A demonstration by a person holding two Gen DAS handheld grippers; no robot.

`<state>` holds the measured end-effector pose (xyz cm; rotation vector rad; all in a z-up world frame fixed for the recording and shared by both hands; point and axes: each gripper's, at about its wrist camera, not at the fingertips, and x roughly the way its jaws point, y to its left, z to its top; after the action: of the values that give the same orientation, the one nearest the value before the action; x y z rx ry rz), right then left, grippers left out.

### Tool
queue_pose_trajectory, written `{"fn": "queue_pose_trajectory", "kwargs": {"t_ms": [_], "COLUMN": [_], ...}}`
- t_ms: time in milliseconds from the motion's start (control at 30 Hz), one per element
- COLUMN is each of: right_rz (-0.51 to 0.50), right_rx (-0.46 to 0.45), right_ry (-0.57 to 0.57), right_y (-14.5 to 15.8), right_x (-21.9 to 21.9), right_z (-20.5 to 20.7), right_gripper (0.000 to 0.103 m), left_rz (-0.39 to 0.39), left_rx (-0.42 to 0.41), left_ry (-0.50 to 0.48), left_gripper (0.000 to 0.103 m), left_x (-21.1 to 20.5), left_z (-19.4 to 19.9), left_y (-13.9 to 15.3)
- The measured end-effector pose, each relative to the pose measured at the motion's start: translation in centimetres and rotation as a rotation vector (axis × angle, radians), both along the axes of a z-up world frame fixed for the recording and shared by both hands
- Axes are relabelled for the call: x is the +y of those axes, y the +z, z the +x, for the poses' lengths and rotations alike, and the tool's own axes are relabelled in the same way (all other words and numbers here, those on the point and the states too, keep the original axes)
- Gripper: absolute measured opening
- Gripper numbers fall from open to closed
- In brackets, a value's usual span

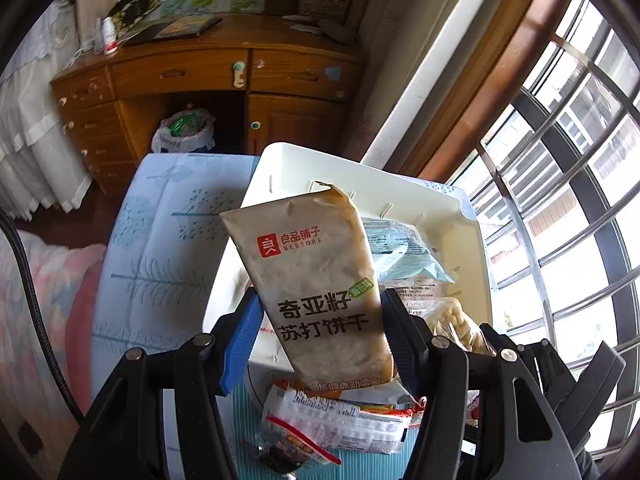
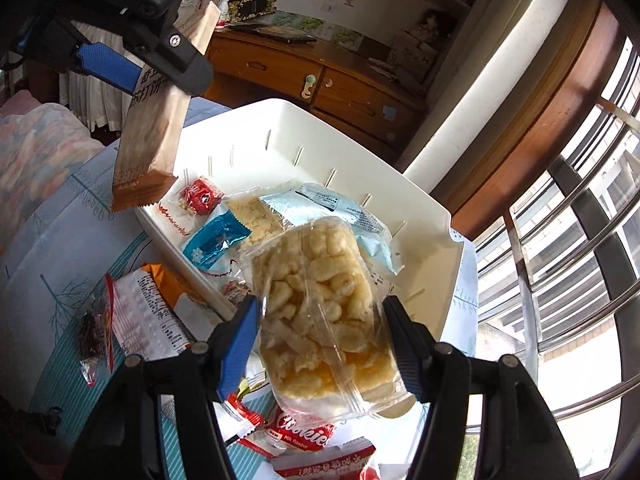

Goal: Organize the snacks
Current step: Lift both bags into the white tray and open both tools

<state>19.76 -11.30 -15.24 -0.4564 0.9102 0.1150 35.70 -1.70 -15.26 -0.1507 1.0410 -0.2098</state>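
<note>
While both hands hold up a snack, a white basket (image 2: 424,216) sits on a blue cloth with leaf prints (image 1: 160,240).

The left gripper (image 1: 320,328) has its jaws clamped on a tan cracker pack (image 1: 316,280). One blue finger pad (image 1: 240,344) presses the pack's left side and a black one presses its right side. From the right wrist camera, the same pack (image 2: 152,128) hangs in the air over the near left corner of the basket, not touching it.

The right gripper (image 2: 320,344) has its jaws clamped on a clear bag of puffed snacks (image 2: 320,312). The bag is held up just above the near edge of the basket.

Inside the basket lie a small red snack (image 2: 202,196), a shiny blue packet (image 2: 216,240), a pale blue packet (image 2: 320,204) and a crumbly bar (image 2: 254,216).

More snacks lie on the cloth outside the basket. An orange and white packet (image 2: 152,312) is near a small dark snack (image 2: 94,332). A red cookie pack (image 2: 300,436) lies below the grippers.
</note>
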Motion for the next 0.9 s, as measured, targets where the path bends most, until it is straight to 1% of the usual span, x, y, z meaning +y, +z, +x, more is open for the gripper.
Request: {"fn": "queue_pose_trajectory", "kwargs": {"t_ms": [167,233,300,433,533,667,767,900], "right_rz": [0.054,0.070,0.084,0.112,0.127,0.168,0.198,0.231], "right_rx": [-0.024,-0.018,-0.016,-0.002,0.011,0.018,0.017,0.014], "right_ry": [-0.052,-0.067,-0.081,-0.110,-0.136,-0.184,-0.229,-0.292], "right_y": [0.0,0.0,0.1,0.3,0.3,0.7,1.1,1.8], "right_x": [-0.6,-0.6,-0.7,-0.7,-0.7,-0.9,-1.1,-1.5], "right_z": [1.1,1.5,1.7,1.8,1.8,1.4,1.1,0.5], "right_gripper": [0.063,0.063,0.063,0.063,0.063,0.063,0.063,0.064], "left_rz": [-0.014,-0.018,-0.012,0.000,-0.010,-0.005,0.019,0.025], "left_rx": [-0.010,-0.010,-0.008,-0.030,-0.032,-0.032,-0.025,-0.033], "left_ry": [-0.033,-0.042,-0.047,-0.050,-0.055,-0.064,-0.094,-0.126], "left_gripper": [0.059,0.061,0.064,0.072,0.076,0.086,0.086,0.086], "left_x": [-0.4,-0.5,-0.5,-0.2,0.3,1.1,1.4,1.9], "left_z": [0.6,0.9,1.0,0.9,0.7,0.3,-0.3,-1.2], "left_y": [-0.8,-1.0,-1.1,-0.9,-0.6,-0.3,0.0,0.8]}}
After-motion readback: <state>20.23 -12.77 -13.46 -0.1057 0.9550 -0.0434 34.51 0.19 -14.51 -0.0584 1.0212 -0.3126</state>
